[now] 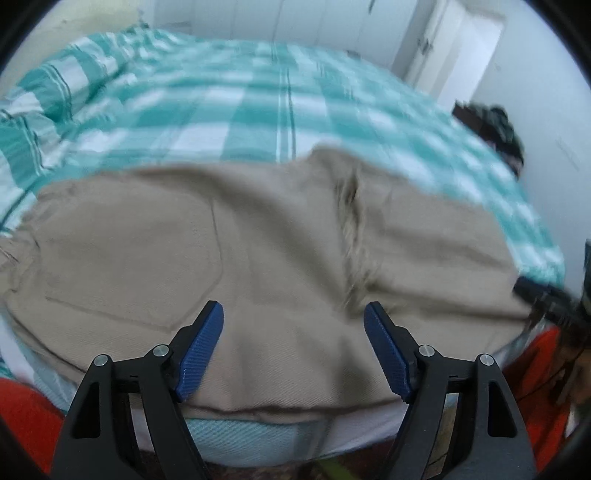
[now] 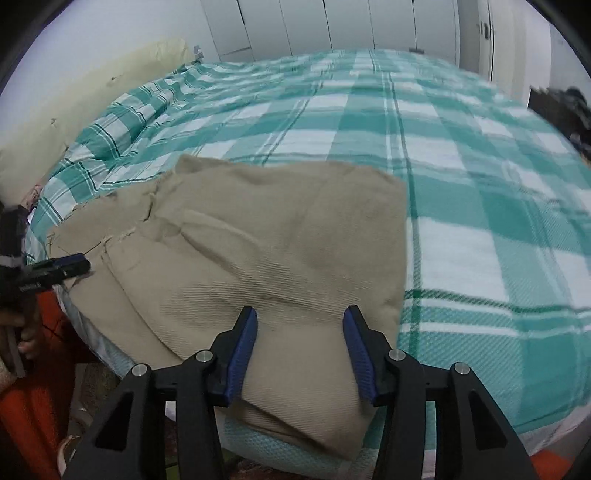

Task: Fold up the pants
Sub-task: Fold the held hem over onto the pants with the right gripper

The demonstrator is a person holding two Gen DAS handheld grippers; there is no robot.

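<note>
Khaki pants (image 2: 258,251), folded into a rough rectangle, lying on a teal-and-white checked bedspread (image 2: 480,184) at the near edge of the bed. Left gripper (image 1: 293,317): blue-padded jaws spread wide above the cloth, holding nothing; a stitched pocket outline (image 1: 147,266) lies just left of it. Right gripper (image 2: 300,321): jaws likewise apart, poised over the near right corner of the pants, nothing clasped. Cream pillow (image 2: 92,96) at far left; white wardrobe doors (image 2: 332,26) behind.
</note>
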